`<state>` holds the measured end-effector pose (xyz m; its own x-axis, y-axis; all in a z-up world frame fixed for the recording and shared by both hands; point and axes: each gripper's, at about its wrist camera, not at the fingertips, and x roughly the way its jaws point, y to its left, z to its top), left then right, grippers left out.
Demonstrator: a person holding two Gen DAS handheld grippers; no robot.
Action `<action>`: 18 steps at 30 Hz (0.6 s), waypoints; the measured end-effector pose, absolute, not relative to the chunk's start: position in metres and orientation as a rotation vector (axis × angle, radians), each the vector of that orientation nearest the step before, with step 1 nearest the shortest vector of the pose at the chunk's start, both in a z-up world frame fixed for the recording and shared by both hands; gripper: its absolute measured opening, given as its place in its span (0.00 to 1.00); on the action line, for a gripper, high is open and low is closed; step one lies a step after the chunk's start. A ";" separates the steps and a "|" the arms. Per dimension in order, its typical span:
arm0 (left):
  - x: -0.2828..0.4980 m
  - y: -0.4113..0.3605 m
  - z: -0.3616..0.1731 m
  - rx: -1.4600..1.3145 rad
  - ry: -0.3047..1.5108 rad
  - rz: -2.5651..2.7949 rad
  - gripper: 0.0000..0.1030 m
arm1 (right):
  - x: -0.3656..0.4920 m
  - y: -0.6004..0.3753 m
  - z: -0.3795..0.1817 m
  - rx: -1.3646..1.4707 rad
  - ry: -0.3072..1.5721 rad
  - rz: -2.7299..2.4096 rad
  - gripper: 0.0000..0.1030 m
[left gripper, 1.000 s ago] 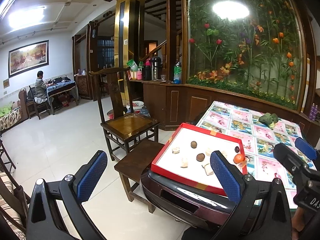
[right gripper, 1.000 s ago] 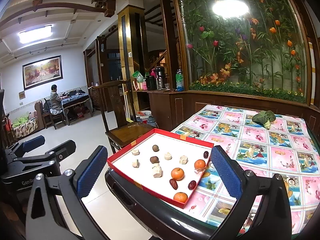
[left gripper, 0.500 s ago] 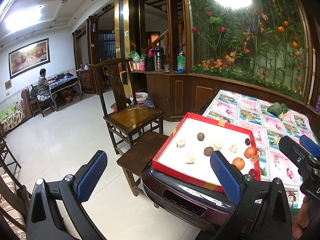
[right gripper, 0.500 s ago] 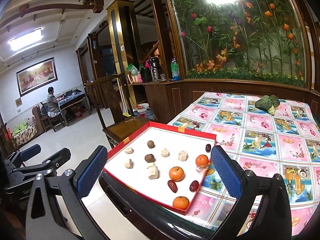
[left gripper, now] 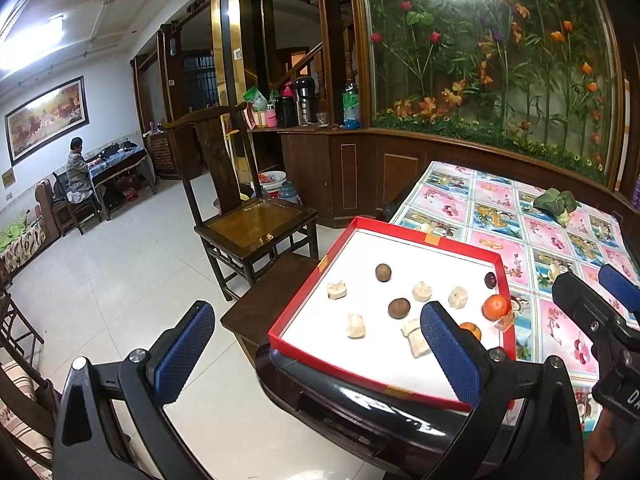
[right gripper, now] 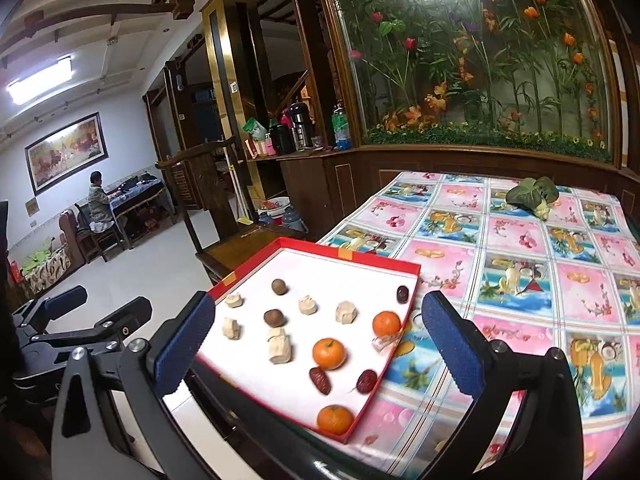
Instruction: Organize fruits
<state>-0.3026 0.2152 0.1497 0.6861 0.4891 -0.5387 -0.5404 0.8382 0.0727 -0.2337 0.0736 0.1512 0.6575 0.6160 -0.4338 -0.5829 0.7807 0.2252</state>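
Observation:
A red-rimmed tray (right gripper: 376,258) with a white floor sits at the table's near left corner; its rim (left gripper: 424,238) also shows in the left wrist view. It holds three tangerines (right gripper: 329,353), two brown round fruits (right gripper: 274,317), several pale chunks (right gripper: 279,346) and dark red dates (right gripper: 319,381). My right gripper (right gripper: 318,350) hovers open in front of the tray, nothing between its fingers. My left gripper (left gripper: 320,354) hangs open off the table's left corner, its right finger (left gripper: 450,350) over the tray's near edge. The right gripper (left gripper: 600,312) shows at the left view's right edge.
The table carries a fruit-patterned pink cloth (right gripper: 516,272) with a leafy green vegetable (right gripper: 532,194) at the far end. A dark wooden chair (left gripper: 248,216) and a low stool (left gripper: 272,300) stand left of the table. A person (left gripper: 78,168) sits far off.
Both grippers have moved closer to the tray and tilted down, so the tray and fruits look larger. Both stay open; nothing has been taken hold of.

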 end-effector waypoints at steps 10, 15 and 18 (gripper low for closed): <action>-0.274 0.211 0.152 -0.073 0.607 0.597 1.00 | -0.211 0.076 0.146 0.052 0.510 0.700 1.00; -0.265 0.208 0.155 -0.071 0.610 0.607 1.00 | -0.199 0.077 0.141 0.063 0.527 0.717 1.00; -0.259 0.205 0.158 -0.069 0.612 0.601 1.00 | -0.191 0.074 0.141 0.075 0.526 0.719 1.00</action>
<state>-0.2591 0.2051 0.1579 0.6543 0.5093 -0.5590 -0.5492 0.8282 0.1117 -0.1911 0.0742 0.1409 0.6287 0.6456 -0.4335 -0.6086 0.7555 0.2425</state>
